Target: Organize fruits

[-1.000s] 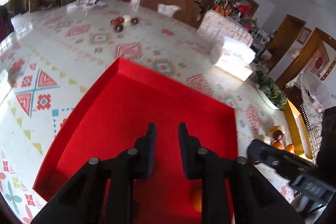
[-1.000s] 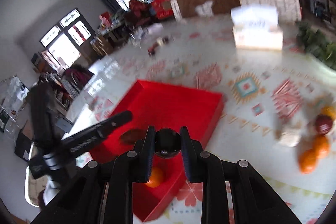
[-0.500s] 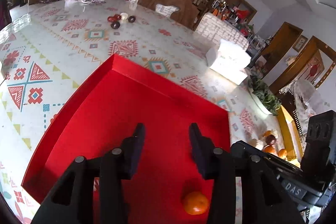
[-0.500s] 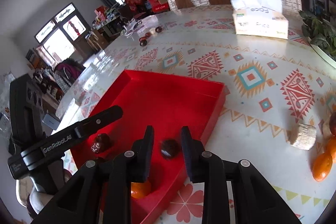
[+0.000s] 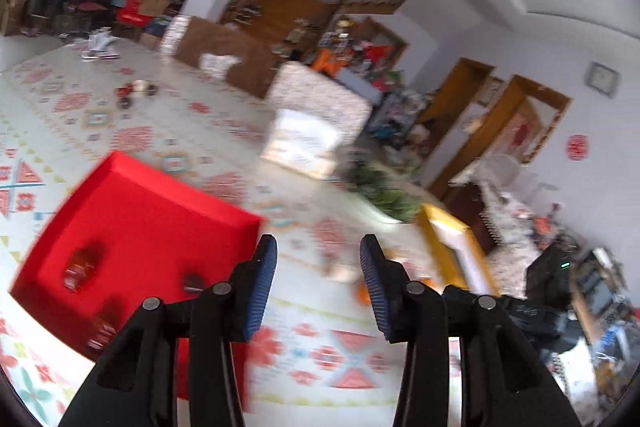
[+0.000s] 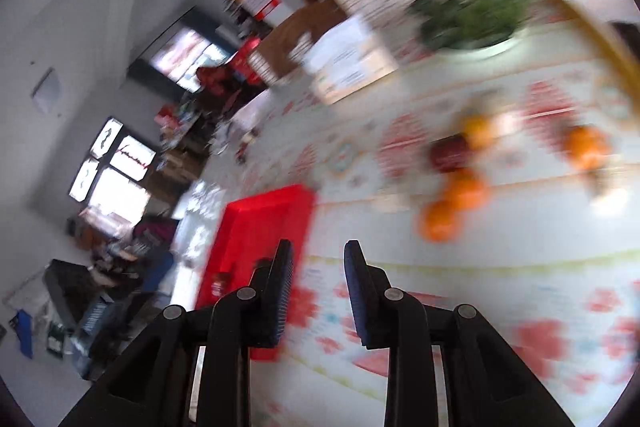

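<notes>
- Both grippers have swung off the red tray (image 5: 132, 211) toward the loose fruit since half a second ago; both views are blurred.
- Left gripper (image 5: 318, 263): jaws apart, nothing between them, above patterned cloth (image 5: 332, 343) right of the tray.
- Right gripper (image 6: 318, 267): jaws apart, empty; the dark fruit it carried a second ago is gone from them.
- Tray holds several dark fruits (image 5: 80, 265).
- Oranges (image 6: 452, 203) and a dark red fruit (image 6: 450, 153) lie on the cloth, well ahead of the right gripper.
</notes>
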A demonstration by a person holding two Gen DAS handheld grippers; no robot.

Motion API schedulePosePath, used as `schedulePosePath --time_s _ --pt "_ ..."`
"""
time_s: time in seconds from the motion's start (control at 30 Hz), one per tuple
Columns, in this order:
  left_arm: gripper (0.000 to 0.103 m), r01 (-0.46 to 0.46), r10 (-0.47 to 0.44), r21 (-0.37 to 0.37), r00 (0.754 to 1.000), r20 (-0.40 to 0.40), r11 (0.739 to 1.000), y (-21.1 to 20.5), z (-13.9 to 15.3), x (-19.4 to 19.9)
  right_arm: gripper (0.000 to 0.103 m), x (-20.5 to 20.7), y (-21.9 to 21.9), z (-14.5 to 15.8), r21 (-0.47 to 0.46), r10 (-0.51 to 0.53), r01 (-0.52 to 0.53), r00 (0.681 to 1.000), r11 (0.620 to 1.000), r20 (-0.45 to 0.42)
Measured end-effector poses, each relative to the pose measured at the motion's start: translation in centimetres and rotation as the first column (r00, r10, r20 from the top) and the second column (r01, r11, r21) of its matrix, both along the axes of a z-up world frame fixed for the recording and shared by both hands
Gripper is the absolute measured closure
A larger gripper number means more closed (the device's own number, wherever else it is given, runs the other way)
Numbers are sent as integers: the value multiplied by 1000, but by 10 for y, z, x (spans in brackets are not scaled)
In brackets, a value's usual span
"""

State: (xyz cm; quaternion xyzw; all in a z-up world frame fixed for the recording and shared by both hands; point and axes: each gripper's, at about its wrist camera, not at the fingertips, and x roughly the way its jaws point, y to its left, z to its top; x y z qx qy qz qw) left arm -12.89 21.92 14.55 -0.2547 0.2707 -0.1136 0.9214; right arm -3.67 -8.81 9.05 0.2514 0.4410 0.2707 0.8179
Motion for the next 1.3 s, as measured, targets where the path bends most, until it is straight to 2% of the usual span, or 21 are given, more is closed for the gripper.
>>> schedulePosePath --time_s 0.13,0.3,0.4,0.47,0.57,0.63,0.7,0.83,0.9,0.97,1.0,1.07,1.1,1.13,1.17,1.2,1.27,1.3 --pt "61 64 -61 -44 996 66 997 -29 27 -16 74 -29 -76 29 -71 -106 110 993 991 54" --pt "61 173 -160 -92 978 135 981 -67 65 -32 74 -75 -165 76 -134 -248 270 955 954 162" --pt "61 229 -206 -104 960 190 968 -85 93 -41 74 -113 -213 116 -174 -321 368 913 913 250" --pt "61 266 -233 -124 944 234 956 -92 115 -47 74 -133 -236 138 -169 -363 423 883 890 297" --pt "61 301 -247 -145 920 304 943 -93 156 -61 74 -169 -284 182 -127 -449 518 819 846 357" --pt "61 281 -230 -95 903 363 955 -89 191 -79 74 -182 -303 206 -134 -480 561 791 817 379" --pt "61 240 -208 -27 887 413 971 -81 225 -98 74 -202 -318 238 -176 -508 614 756 770 413" --pt "60 114 -151 108 878 454 988 -63 281 -128 74 -240 -338 297 -220 -532 685 694 694 485" --pt "60 13 -89 163 880 466 987 -45 307 -141 74 -261 -347 335 -238 -542 726 654 645 527" --pt "59 -109 -11 217 874 487 970 -26 332 -155 74 -280 -356 365 -241 -554 760 617 603 559" --pt "59 -190 45 239 862 505 952 -10 346 -166 74 -294 -361 389 -243 -568 792 581 561 583" --pt "59 -295 125 255 843 523 921 12 362 -177 73 -312 -365 418 -254 -580 829 536 498 613" --pt "59 -356 175 257 827 535 898 26 371 -184 71 -321 -366 434 -265 -586 850 510 455 629" --pt "59 -422 227 260 805 547 869 38 379 -192 70 -330 -367 449 -283 -591 874 478 396 650" --pt "59 -515 299 266 767 568 815 52 389 -202 70 -337 -367 461 -299 -592 889 455 347 665" --pt "59 -573 343 271 737 582 773 62 395 -209 70 -344 -367 472 -314 -589 904 427 291 686" --pt "59 -710 449 277 649 614 647 83 412 -229 70 -354 -370 493 -325 -582 928 369 183 724" --pt "59 -742 477 275 623 620 612 92 415 -236 70 -360 -371 503 -320 -586 939 329 123 741"
